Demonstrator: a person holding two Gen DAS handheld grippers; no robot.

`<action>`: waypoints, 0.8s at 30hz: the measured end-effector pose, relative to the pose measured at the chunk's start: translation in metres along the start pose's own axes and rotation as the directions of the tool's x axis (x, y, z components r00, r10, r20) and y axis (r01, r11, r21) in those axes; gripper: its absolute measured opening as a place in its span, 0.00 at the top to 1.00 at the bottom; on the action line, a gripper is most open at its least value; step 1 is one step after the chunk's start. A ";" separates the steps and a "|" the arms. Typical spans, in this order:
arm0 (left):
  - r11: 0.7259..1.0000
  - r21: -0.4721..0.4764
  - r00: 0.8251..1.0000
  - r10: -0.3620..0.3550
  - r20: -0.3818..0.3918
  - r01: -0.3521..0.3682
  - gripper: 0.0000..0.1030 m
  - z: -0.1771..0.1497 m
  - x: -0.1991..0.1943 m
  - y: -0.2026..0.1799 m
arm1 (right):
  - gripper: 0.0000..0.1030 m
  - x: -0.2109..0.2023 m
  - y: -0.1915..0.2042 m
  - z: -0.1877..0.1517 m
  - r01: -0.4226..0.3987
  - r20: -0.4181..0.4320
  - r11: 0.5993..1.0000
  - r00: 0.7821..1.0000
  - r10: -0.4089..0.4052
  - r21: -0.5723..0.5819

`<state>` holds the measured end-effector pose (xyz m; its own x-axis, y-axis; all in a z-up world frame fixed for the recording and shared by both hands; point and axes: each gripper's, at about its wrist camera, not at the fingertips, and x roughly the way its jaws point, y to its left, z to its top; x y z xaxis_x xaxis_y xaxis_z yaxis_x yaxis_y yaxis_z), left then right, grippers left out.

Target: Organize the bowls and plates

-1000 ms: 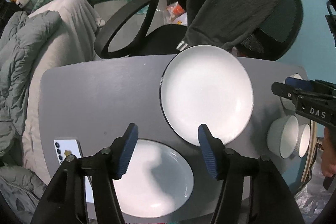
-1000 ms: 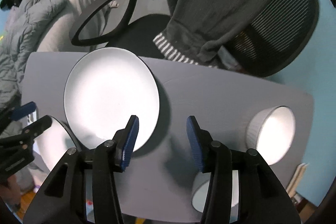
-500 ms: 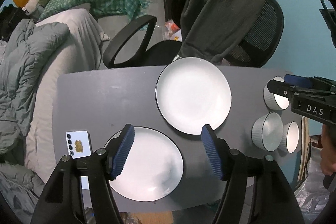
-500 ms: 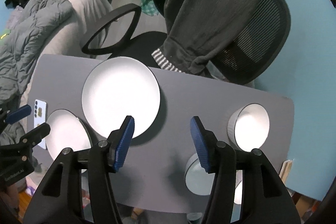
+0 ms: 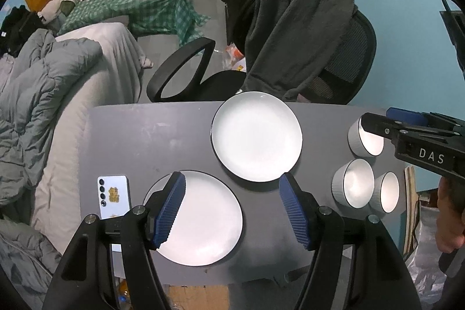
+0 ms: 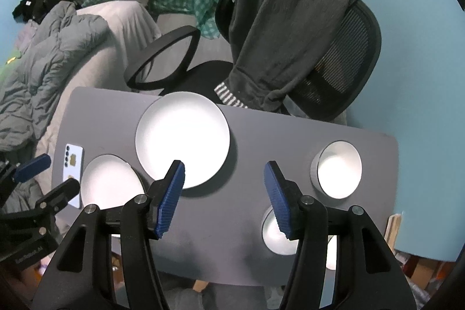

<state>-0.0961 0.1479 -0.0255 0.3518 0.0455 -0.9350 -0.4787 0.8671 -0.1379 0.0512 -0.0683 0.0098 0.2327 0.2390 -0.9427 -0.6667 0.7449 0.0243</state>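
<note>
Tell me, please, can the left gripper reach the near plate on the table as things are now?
Probably yes. The left gripper is open and hangs above the near plate, with nothing between them. The far plate and the phone lie apart from it on the table.

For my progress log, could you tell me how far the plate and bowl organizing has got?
Nothing looks done: two round white plates lie apart, and three white bowls stand unstacked. Left gripper and right gripper hold nothing. All stacking remains.
</note>
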 end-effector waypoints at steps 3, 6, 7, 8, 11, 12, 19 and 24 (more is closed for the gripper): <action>1.000 -0.003 1.000 0.004 0.003 -0.004 0.34 -0.003 -0.005 0.002 | 0.43 -0.008 0.005 -0.004 -0.008 0.009 1.000 1.000 0.009 -0.003; 0.999 -0.027 1.000 -0.022 -0.001 0.022 0.34 -0.008 -0.009 0.006 | 0.42 -0.012 0.010 -0.006 -0.014 0.014 1.000 1.000 0.014 -0.012; 0.999 -0.030 1.000 -0.027 -0.001 0.027 0.34 -0.009 -0.010 0.006 | 0.42 -0.013 0.012 -0.007 -0.015 0.012 1.000 1.000 0.015 -0.015; 0.999 -0.031 1.000 -0.025 -0.001 0.025 0.34 -0.010 -0.011 0.007 | 0.42 -0.014 0.014 -0.008 -0.019 0.013 1.000 1.000 0.019 -0.018; 1.000 -0.025 1.000 -0.008 0.006 0.008 0.34 -0.013 -0.015 0.009 | 0.42 -0.017 0.019 -0.010 -0.029 0.012 0.999 0.999 0.029 -0.027; 1.000 -0.025 1.000 -0.004 0.007 0.004 0.34 -0.013 -0.016 0.011 | 0.42 -0.018 0.022 -0.011 -0.034 0.013 0.999 0.999 0.035 -0.031; 0.998 -0.058 1.000 0.006 0.012 -0.005 0.34 -0.017 -0.022 0.028 | 0.42 -0.022 0.032 -0.014 -0.052 0.009 0.997 0.999 0.053 -0.053; 0.998 -0.058 1.000 0.024 0.017 -0.023 0.34 -0.020 -0.025 0.042 | 0.42 -0.025 0.038 -0.014 -0.048 0.016 0.996 0.999 0.049 -0.071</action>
<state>-0.1415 0.1730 -0.0144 0.3543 0.0747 -0.9321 -0.5321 0.8358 -0.1353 0.0101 -0.0552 0.0299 0.2109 0.2856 -0.9349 -0.7256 0.6866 0.0461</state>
